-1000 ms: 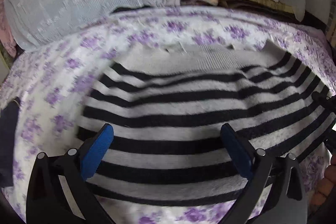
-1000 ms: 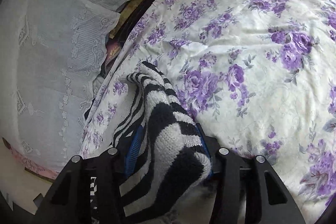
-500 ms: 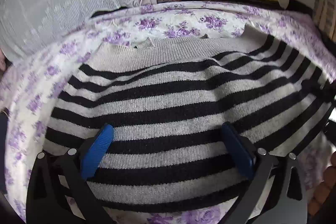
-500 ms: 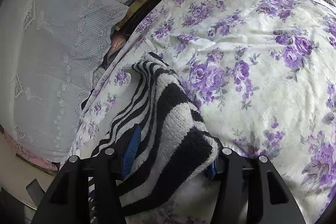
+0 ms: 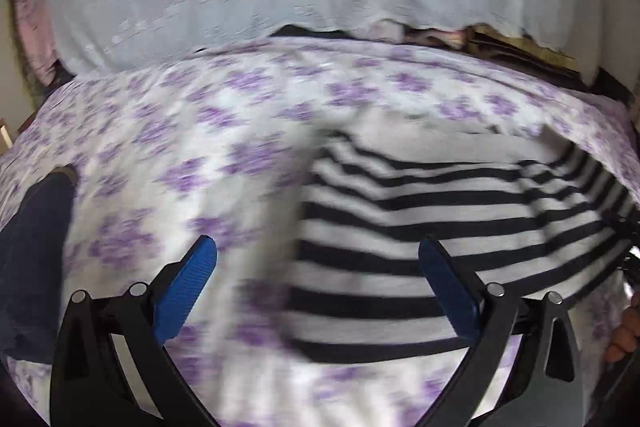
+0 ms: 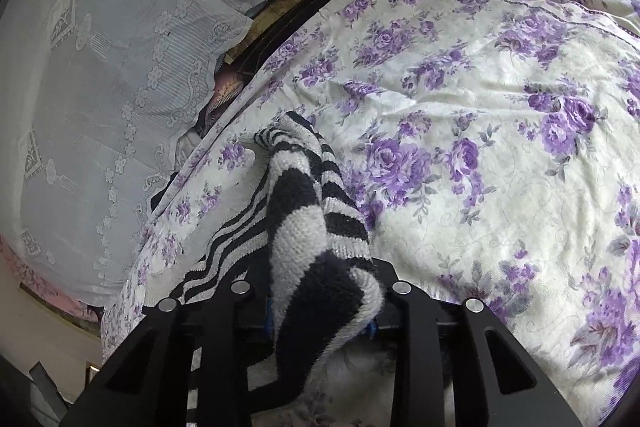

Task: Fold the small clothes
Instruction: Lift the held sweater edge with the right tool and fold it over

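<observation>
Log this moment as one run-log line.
stage: folding | right gripper: shut on striped sweater | left gripper: open, empty, at sweater's left edge | surface: floral bedspread

One sweater, two grippers, one bedspread

We count one striped sweater [image 5: 440,227] at right of the left view, one floral bedspread [image 6: 500,107], one white lace cover [image 6: 100,87] at upper left, one dark garment [image 5: 32,259] at the left edge, and two grippers: left gripper [image 5: 316,279], right gripper [image 6: 324,307].
</observation>
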